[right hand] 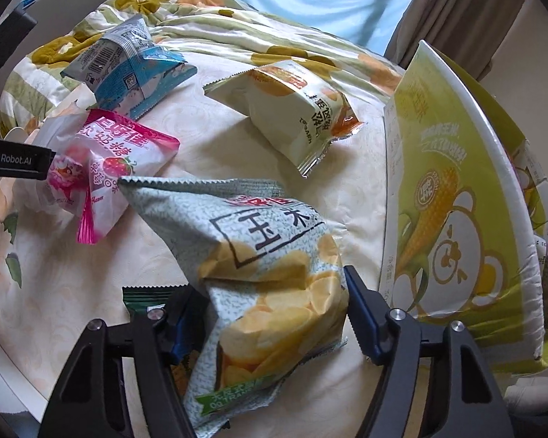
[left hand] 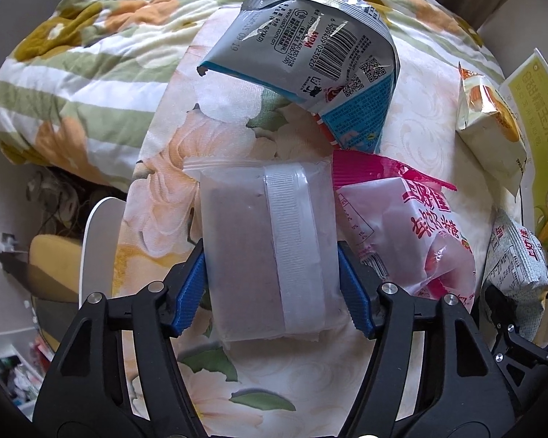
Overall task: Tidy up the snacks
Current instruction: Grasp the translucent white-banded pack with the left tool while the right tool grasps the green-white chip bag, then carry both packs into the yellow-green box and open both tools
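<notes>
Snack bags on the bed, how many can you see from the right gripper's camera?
5. A chip bag in front, a dark green packet peeking from beneath it, a pink candy bag at left, a blue bag behind that, a cream bag mid-bed. The yellow box may hide more.

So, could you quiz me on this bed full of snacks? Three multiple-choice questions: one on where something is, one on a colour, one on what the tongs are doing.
1. Where is the corn box in the right tongs' view?
A) upright, to the right of the snacks
B) under the quilt
C) on the floor

2. What colour is the strawberry sweet bag?
A) green
B) pink
C) black

3. What are the left tongs doing?
A) hanging empty
B) gripping a frosted packet
C) holding a spoon

Answers:
1 A, the box rises at the right edge of the loose bags.
2 B, its wrapper is pink and white.
3 B, the blue pads press on both sides of the packet.
</notes>
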Tool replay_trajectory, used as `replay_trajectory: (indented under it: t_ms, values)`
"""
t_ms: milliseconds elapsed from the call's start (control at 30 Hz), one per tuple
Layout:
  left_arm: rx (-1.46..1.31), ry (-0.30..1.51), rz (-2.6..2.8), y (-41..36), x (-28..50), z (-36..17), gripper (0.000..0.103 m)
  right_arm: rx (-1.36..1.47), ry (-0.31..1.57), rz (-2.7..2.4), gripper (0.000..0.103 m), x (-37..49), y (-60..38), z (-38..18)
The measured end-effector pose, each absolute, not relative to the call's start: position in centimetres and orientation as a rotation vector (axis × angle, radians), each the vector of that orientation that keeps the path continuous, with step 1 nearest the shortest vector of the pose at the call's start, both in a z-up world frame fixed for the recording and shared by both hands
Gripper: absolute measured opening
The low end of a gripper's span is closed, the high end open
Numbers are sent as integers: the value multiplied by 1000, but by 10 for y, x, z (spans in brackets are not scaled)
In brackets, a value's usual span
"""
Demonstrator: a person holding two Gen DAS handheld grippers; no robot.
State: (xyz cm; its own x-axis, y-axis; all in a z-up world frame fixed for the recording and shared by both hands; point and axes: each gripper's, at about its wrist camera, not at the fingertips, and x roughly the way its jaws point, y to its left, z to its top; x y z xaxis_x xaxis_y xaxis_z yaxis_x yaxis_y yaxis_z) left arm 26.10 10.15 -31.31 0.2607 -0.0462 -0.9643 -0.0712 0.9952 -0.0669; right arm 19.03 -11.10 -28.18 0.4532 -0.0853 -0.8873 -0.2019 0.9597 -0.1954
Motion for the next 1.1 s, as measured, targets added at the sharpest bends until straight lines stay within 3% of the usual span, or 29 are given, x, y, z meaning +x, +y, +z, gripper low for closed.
replay_trajectory:
  t_ms: [267, 400, 700, 1100]
  values:
    - [-111, 1314, 21, 114, 249, -314, 62, -233, 1114, 96, 65, 198, -113, -280]
    - [-112, 1315, 13, 116, 246, -314, 60, -239, 1119, 110, 54, 201, -112, -280]
    - [-142, 1304, -5, 128, 236, -304, 60, -200, 1090, 112, 50, 199, -108, -262]
    - [-61, 1135, -135, 116, 215, -209, 60, -20, 998, 115, 50, 182, -109, -195]
